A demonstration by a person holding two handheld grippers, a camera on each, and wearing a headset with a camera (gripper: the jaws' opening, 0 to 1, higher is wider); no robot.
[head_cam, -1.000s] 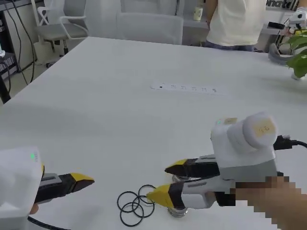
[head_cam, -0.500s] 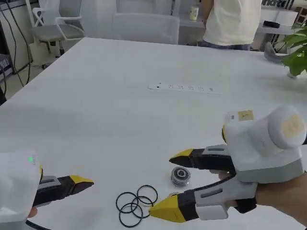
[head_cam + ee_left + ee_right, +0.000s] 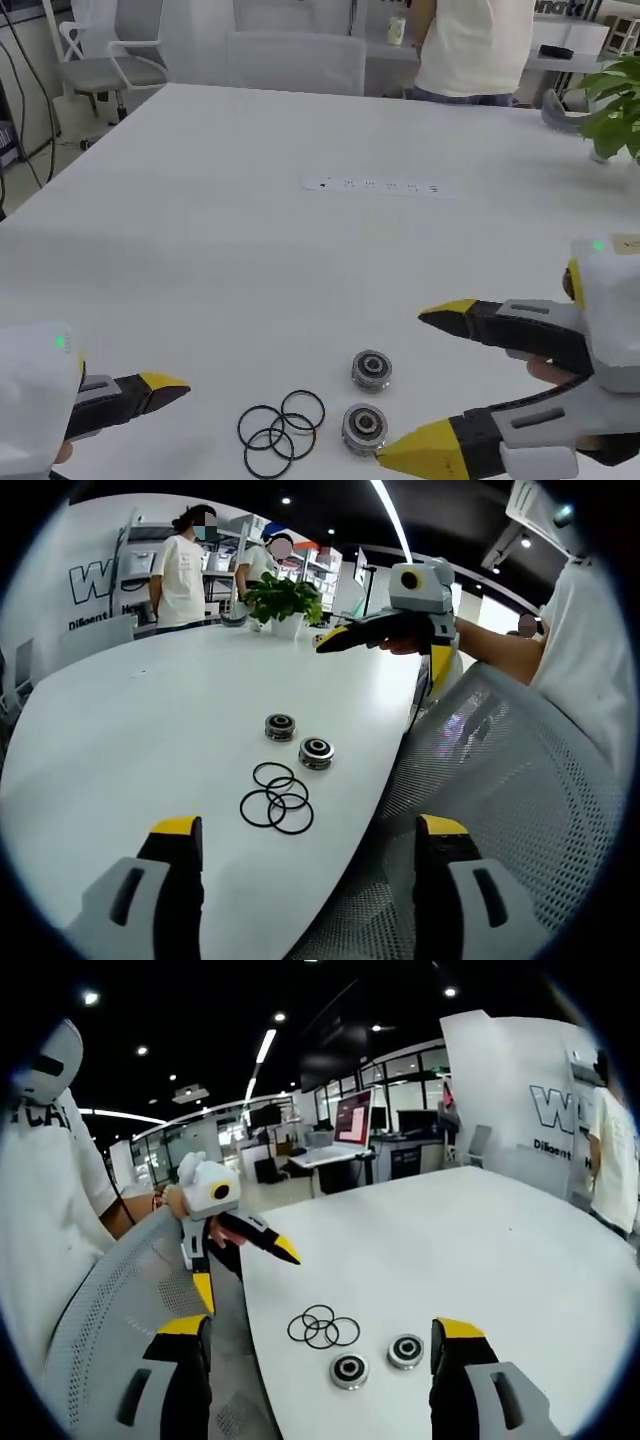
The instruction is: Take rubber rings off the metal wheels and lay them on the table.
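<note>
The thin rubber rings (image 3: 280, 428) lie overlapped on the counter (image 3: 250, 230), just beside the two metal wheels (image 3: 364, 425). They look light and floppy (best pinched at an edge). The jaws of the left gripper (image 3: 308, 830) and the right gripper (image 3: 420, 388) stand apart, empty.

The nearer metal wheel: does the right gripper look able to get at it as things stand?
Probably yes: the right gripper is open and the nearer metal wheel sits uncovered just beside its jaw tip, with nothing between them.
</note>
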